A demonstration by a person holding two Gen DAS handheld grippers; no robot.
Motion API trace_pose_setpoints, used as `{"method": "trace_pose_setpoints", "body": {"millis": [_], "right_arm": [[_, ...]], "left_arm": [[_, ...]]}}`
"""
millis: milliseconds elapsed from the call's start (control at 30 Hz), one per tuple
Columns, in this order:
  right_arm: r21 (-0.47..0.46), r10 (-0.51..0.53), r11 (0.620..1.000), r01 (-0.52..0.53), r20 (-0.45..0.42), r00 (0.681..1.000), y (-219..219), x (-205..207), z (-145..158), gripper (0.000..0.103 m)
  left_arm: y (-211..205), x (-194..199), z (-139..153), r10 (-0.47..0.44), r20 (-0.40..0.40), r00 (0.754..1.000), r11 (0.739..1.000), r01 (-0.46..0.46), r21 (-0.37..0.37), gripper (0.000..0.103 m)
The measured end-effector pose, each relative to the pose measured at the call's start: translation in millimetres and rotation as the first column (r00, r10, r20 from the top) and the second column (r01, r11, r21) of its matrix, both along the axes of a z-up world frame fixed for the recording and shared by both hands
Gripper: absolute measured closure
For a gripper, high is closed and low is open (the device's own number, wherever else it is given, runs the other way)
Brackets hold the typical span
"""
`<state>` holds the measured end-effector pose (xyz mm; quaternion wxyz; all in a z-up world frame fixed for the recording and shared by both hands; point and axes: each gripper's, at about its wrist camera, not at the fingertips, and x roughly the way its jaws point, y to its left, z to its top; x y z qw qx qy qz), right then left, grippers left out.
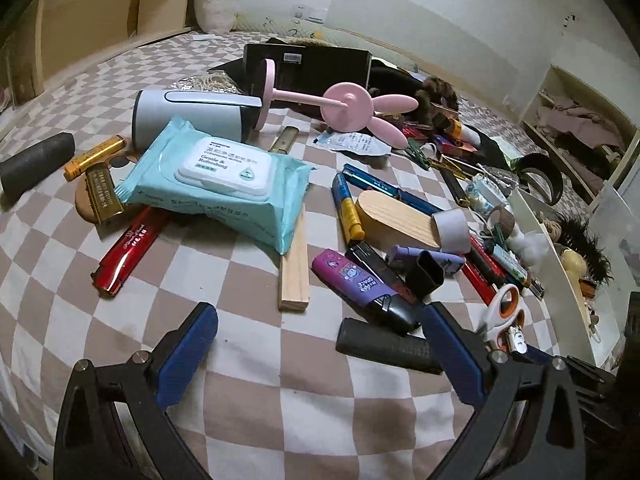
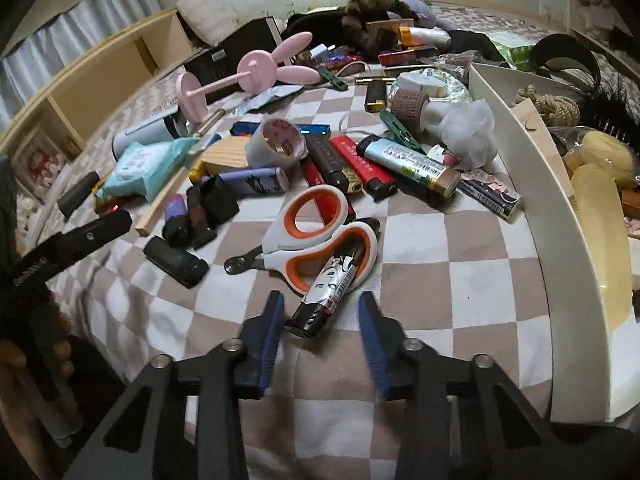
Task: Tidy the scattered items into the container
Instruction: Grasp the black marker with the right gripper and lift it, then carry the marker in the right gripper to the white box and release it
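Many small items lie scattered on a checkered bedspread. In the right wrist view my right gripper [image 2: 322,312] is open, its blue fingers either side of the near end of a black-and-silver lighter [image 2: 330,294] that lies across orange-and-white scissors [image 2: 320,232]. The white container [image 2: 532,200] stands to the right and holds several items. In the left wrist view my left gripper [image 1: 320,324] is open and empty above the bedspread. Ahead of it lie a wooden stick [image 1: 295,268], a purple lighter [image 1: 352,278] and a black bar [image 1: 386,346]. The container's wall [image 1: 548,248] shows at the right.
A teal wipes pack [image 1: 218,178], a white-and-black bottle [image 1: 188,114], a pink rabbit-eared stand [image 1: 348,106], a red pen [image 1: 130,250], a tape roll [image 2: 276,142] and several lighters crowd the bed. A wooden headboard shelf [image 1: 100,16] runs along the far left.
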<state>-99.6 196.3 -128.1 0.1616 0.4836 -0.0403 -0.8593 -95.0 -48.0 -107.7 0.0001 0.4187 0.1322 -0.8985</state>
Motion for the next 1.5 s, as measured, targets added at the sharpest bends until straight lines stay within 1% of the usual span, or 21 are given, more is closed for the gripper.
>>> {"method": "trace_pose_setpoints", "body": {"millis": [67,133,167,233,400,567,700,867,933,967,1033,1200,1233,1267,1333,1433,1500], "right_arm": [[-0.007,0.002,1.000,-0.002,0.004,1.000,0.6,1.6,1.4,0.078],[-0.017,-0.002,1.000,0.002,0.012,1.000,3.2,4.2,3.6,0.084],[-0.031,-0.007,0.999,0.007,0.020,1.000,6.1,6.5,5.5,0.084],[-0.060,-0.006,0.998,0.008,0.033,0.999,10.8,12.3,10.3,0.085],[-0.080,0.029,0.996,-0.025,0.043,0.999,13.7,30.0,19.9,0.086],[-0.126,0.081,0.990,-0.070,0.084,0.993,11.1,42.8,18.3,0.086],[-0.134,0.111,0.986,-0.095,0.117,0.987,-1.1,40.6,6.8,0.086],[-0.180,0.217,0.965,-0.190,0.144,0.966,-31.7,43.3,-2.8,0.086],[-0.186,0.235,0.960,-0.207,0.144,0.961,-39.4,42.0,-4.9,0.086],[-0.185,0.230,0.962,-0.202,0.142,0.963,-39.6,39.9,-5.5,0.086],[-0.183,0.187,0.970,-0.162,0.128,0.974,-32.8,30.3,-4.2,0.086],[-0.187,0.039,0.982,-0.022,0.088,0.995,1.1,-3.0,8.0,0.086],[-0.210,0.030,0.978,-0.011,0.086,0.996,8.1,-7.5,12.8,0.086],[-0.228,0.037,0.973,-0.016,0.087,0.996,11.4,-8.6,16.3,0.086],[-0.233,0.067,0.972,-0.043,0.095,0.993,12.0,-6.1,19.9,0.086],[-0.229,0.110,0.970,-0.079,0.127,0.986,9.3,2.3,15.8,0.086],[-0.226,0.118,0.970,-0.086,0.135,0.984,9.1,9.7,13.3,0.086]], "left_arm": [[0.6,0.3,0.3,-0.008,-0.002,1.000,1.000,0.008,0.003,0.000],[0.2,0.2,0.4,-0.010,-0.003,1.000,1.000,0.010,0.010,0.000],[0.0,0.1,0.4,-0.011,-0.004,1.000,1.000,0.011,0.013,0.000],[-0.5,0.0,0.5,-0.014,-0.005,1.000,1.000,0.014,0.019,0.000],[-1.0,-0.3,0.8,-0.021,-0.007,1.000,0.999,0.021,0.034,0.000],[0.8,-0.7,0.4,-0.030,-0.006,1.000,0.999,0.030,0.035,0.000],[1.3,-0.6,-0.3,-0.034,-0.005,0.999,0.999,0.035,0.034,0.000],[-0.2,-1.5,-2.3,-0.031,0.003,1.000,0.999,0.031,0.039,0.000],[-1.0,-1.9,-3.3,-0.029,0.006,1.000,0.999,0.028,0.043,0.000],[-1.4,-2.2,-3.7,-0.028,0.008,1.000,0.999,0.027,0.044,0.000],[-2.2,-2.6,-4.7,-0.025,0.012,1.000,0.999,0.025,0.047,0.000],[6.8,-3.6,-6.7,-0.059,0.020,0.998,0.998,0.059,0.019,0.000],[8.9,-3.7,-7.1,-0.067,0.022,0.997,0.998,0.067,0.013,0.000],[11.0,-3.8,-7.5,-0.075,0.023,0.997,0.997,0.075,0.006,0.000],[15.1,-4.0,-8.2,-0.091,0.027,0.995,0.996,0.092,-0.007,0.000],[21.3,-4.4,-9.3,-0.115,0.033,0.993,0.993,0.116,-0.026,0.000],[25.4,-4.6,-10.1,-0.131,0.037,0.991,0.990,0.132,-0.039,0.000]]}}
